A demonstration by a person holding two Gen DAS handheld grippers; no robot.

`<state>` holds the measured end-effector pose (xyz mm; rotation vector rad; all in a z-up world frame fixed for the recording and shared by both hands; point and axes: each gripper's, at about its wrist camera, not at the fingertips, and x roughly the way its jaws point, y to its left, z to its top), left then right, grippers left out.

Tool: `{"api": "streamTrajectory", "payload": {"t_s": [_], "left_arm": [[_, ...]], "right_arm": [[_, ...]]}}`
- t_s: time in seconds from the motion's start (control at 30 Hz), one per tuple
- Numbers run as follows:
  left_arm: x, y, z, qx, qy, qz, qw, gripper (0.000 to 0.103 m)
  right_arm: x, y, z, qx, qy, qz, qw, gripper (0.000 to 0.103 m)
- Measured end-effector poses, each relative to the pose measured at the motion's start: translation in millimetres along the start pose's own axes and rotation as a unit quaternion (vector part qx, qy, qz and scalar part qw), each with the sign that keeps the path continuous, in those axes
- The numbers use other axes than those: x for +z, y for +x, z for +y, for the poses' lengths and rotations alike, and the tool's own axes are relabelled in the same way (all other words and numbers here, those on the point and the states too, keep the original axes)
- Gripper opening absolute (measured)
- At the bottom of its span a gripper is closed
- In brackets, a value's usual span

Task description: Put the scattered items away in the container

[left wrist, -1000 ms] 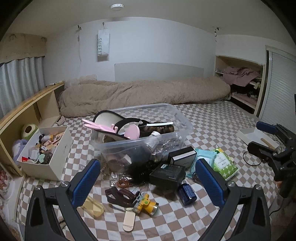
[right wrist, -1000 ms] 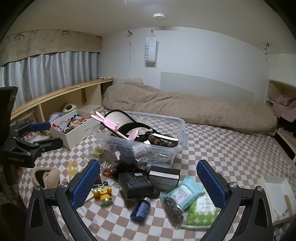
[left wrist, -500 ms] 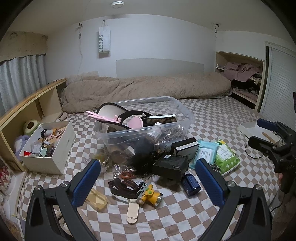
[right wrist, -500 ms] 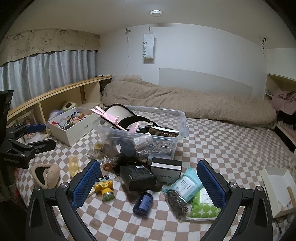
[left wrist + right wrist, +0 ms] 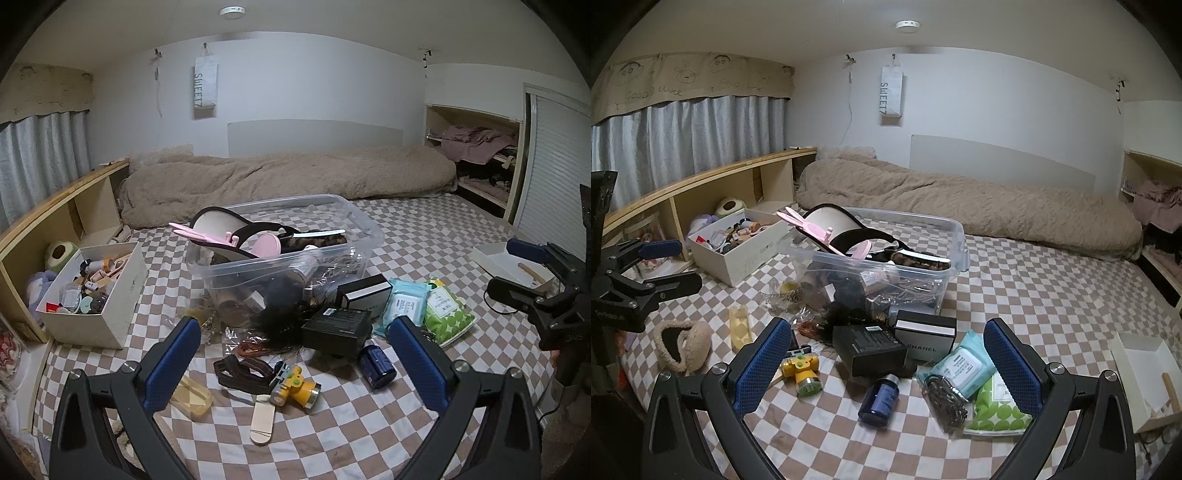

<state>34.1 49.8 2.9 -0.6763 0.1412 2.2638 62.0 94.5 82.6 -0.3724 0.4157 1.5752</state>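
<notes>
Left gripper (image 5: 293, 345) spread wide, nothing held, hovering above clutter. Right gripper (image 5: 886, 350) likewise wide and empty. Approach step, no pick yet. Near, on checked bedspread (image 5: 1034, 280): yellow toy (image 5: 295, 387), blue bottle (image 5: 880, 398), black box (image 5: 873, 349), wipes packs (image 5: 964, 365). Just beyond, clear container (image 5: 291, 251) already part-filled. Next, likely: choose one item, lower, straddle it, close.
</notes>
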Motion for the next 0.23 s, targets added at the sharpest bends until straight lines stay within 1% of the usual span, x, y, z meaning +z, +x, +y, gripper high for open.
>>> {"api": "streamTrajectory", "payload": {"t_s": [0.1,0.23], "left_arm": [[0.7,-1.6,-1.1,-0.003,0.002,0.0,1.0,0.103],[0.4,-1.7,-1.4,0.005,0.002,-0.002,1.0,0.103]], "right_arm": [[-0.9,-0.7,1.7,0.0,-0.002,0.0,1.0,0.103],[-1.5,-1.3,1.6,0.001,-0.002,0.0,1.0,0.103]]}}
